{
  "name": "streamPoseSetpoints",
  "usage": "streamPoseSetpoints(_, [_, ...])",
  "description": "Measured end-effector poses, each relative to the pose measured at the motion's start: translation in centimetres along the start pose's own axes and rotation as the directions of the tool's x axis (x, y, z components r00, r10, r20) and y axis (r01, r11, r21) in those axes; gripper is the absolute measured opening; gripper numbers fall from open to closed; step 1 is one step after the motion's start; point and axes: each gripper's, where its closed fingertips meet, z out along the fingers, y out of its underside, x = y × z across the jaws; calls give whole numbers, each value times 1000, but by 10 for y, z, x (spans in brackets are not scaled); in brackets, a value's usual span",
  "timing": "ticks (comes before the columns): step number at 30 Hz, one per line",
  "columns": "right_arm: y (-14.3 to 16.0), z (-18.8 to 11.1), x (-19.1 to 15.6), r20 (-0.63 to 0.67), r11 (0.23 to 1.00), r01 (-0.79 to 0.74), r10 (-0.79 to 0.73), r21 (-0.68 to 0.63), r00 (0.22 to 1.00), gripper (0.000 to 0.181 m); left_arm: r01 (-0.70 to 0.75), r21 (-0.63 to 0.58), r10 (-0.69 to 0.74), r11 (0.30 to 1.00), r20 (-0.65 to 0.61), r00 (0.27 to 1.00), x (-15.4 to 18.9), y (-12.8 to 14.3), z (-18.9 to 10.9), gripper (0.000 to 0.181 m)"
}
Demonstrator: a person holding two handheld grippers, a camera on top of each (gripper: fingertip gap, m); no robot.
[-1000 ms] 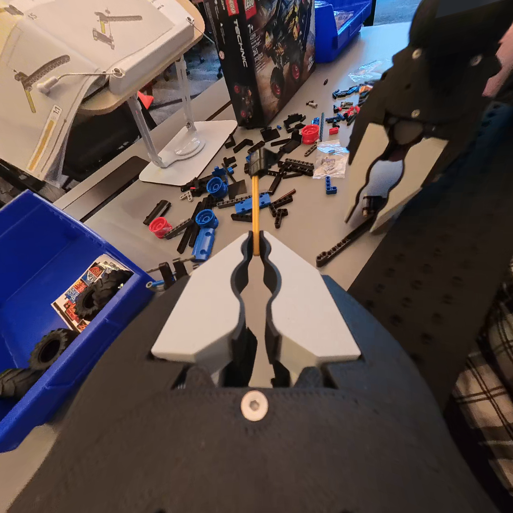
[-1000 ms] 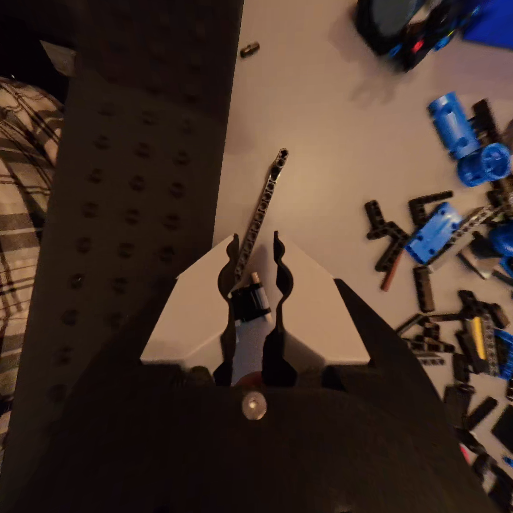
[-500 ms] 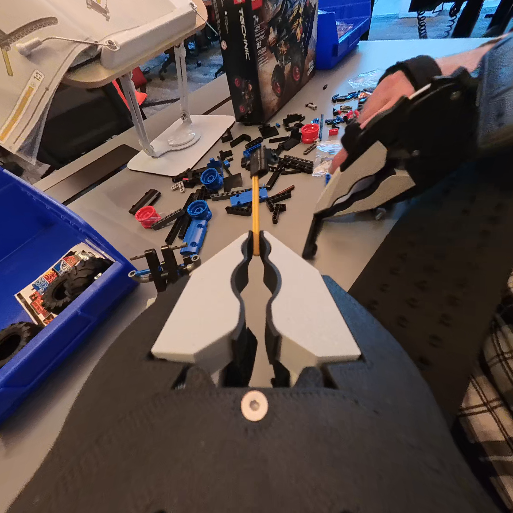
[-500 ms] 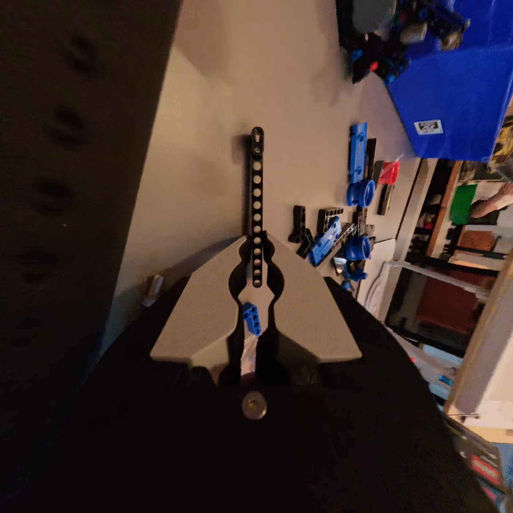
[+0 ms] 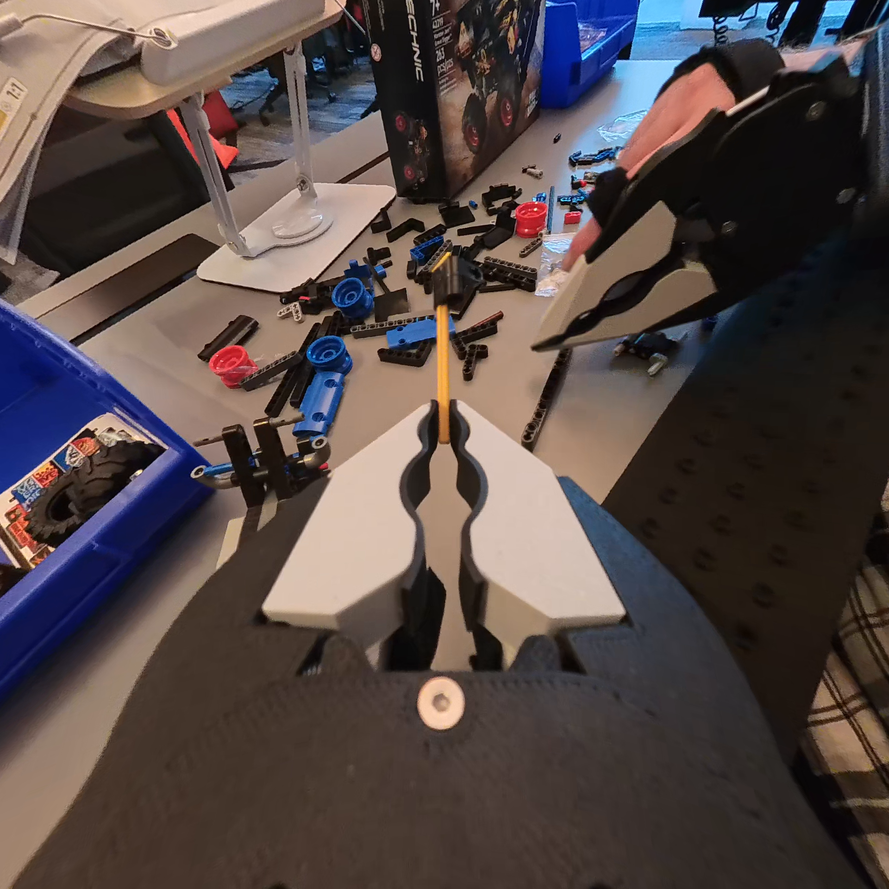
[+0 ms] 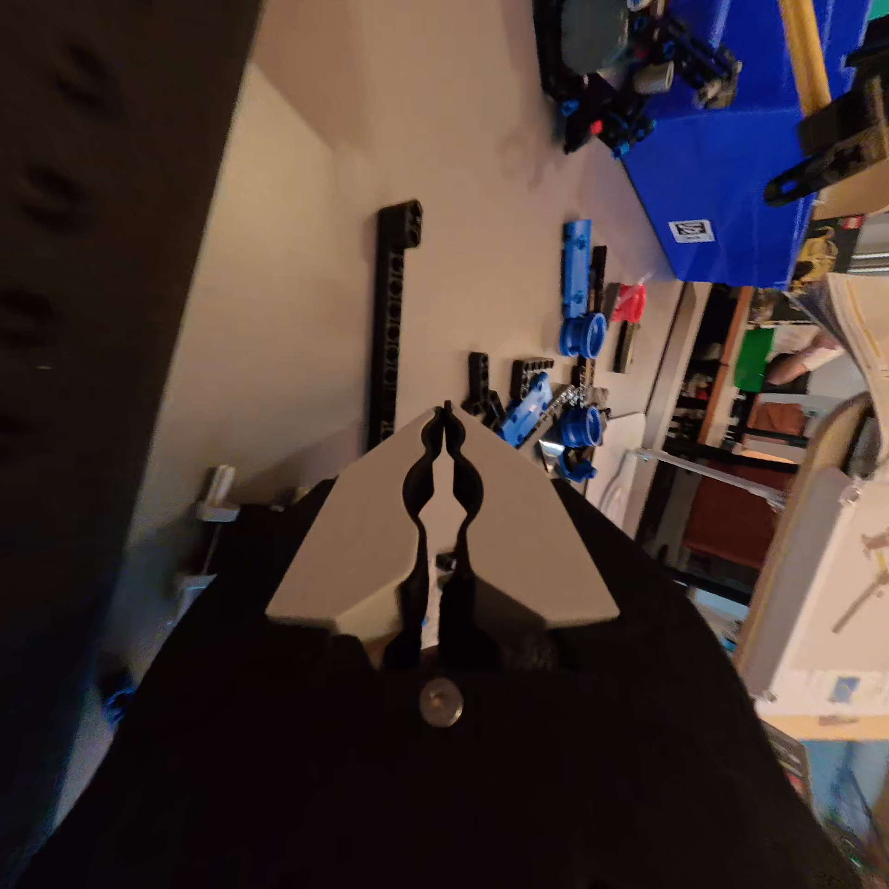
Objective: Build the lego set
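My left gripper is shut on a thin yellow axle that points forward, with a black connector on its far end. It holds the axle above the grey table. My right gripper is shut with nothing between its fingertips. It also shows in the left wrist view, turned on its side just above the table. A long black beam lies flat on the table just left of its tips; it also shows in the left wrist view.
Loose black, blue and red pieces litter the table's middle. A small black-and-blue sub-assembly stands by a blue bin holding tyres. The set's box and an instruction stand are at the back. A black perforated board lies on the right. My hands' fingertips stand some 12 centimetres from each other.
My right gripper turned from pointing down to lying sideways, passed around the long black beam, and closed; the beam still lies on the table. My left gripper kept hold of the axle.
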Motion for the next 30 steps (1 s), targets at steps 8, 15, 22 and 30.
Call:
streamPoseSetpoints(8, [2, 3, -11, 101, 997, -76, 74, 13, 992, 10, 5, -14, -5, 1000, -8, 1000, 2, 3, 5, 2])
streamPoseSetpoints(15, [-9, -13, -7, 279, 938, -328, 288, 110, 916, 18, 10, -23, -10, 1000, -17, 1000, 3, 5, 8, 2])
streamPoseSetpoints(22, [-23, -13, -27, 446, 886, -454, 371, 92, 815, 14, 21, -28, -21, 999, -32, 999, 4, 7, 12, 2])
streamPoseSetpoints(30, [-25, -10, -29, 445, 891, -442, 354, 108, 823, 0, 39, -23, -39, 999, -29, 999, 1, 10, 12, 2])
